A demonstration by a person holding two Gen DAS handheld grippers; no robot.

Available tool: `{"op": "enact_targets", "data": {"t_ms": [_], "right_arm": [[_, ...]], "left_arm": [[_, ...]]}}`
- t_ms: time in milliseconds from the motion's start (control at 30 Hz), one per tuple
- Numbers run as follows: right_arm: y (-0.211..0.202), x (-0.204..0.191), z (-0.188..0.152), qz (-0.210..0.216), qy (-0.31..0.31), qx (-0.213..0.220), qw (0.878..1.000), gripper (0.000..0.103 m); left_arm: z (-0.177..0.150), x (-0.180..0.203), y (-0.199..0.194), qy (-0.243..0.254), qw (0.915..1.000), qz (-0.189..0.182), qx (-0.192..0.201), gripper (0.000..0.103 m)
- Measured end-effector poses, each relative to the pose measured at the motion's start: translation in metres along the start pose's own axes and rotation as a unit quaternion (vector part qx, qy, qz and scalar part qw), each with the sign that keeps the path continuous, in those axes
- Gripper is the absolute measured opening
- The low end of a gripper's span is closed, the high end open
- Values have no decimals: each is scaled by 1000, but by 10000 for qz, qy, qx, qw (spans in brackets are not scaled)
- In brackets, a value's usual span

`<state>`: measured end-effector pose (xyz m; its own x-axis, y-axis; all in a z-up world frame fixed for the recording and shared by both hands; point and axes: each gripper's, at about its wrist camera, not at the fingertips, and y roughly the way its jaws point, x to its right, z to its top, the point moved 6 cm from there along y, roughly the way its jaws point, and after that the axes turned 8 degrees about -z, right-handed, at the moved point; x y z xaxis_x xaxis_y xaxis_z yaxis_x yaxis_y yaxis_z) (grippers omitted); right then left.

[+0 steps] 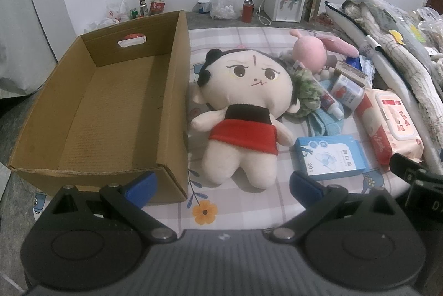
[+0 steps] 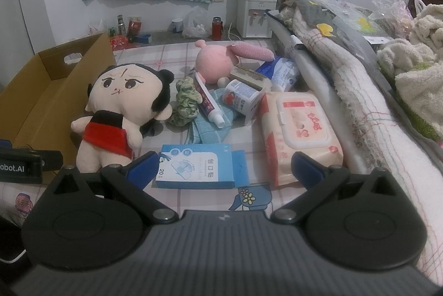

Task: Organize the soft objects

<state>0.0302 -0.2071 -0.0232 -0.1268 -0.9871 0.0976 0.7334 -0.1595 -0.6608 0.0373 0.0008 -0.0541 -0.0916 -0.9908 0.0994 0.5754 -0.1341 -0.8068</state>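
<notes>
A big-headed plush doll (image 1: 243, 107) in a red skirt lies face up on the checked cloth, right beside an empty cardboard box (image 1: 116, 107). It also shows in the right wrist view (image 2: 121, 107), with the box (image 2: 41, 91) to its left. Behind it lie a pink plush (image 1: 308, 50) (image 2: 214, 61), a green scrunchie (image 1: 304, 91) (image 2: 185, 99) and a blue towel (image 1: 325, 124) (image 2: 210, 129). My left gripper (image 1: 221, 185) is open and empty, just short of the doll's legs. My right gripper (image 2: 221, 165) is open and empty over a blue plaster box (image 2: 198, 170).
Hard items sit among the soft ones: a toothpaste tube (image 2: 207, 102), a white jar (image 2: 241, 97), a wet-wipes pack (image 2: 299, 129) and the blue plaster box (image 1: 329, 157). Folded blankets and bags (image 2: 360, 68) pile along the right. A water dispenser (image 2: 256, 16) stands at the back.
</notes>
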Motion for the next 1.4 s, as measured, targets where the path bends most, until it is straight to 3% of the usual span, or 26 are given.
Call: {"op": "enact_targets", "data": {"t_ms": [1133,1400], "right_arm": [[3,1,0,124,12,48,9999,102],[7,24,-15,346,38,293,9990,102]], "left_arm": [[-1,-7,1,-14,10000,65,-67,102],[-2,16,0,338,9978,-508,257,102]]}}
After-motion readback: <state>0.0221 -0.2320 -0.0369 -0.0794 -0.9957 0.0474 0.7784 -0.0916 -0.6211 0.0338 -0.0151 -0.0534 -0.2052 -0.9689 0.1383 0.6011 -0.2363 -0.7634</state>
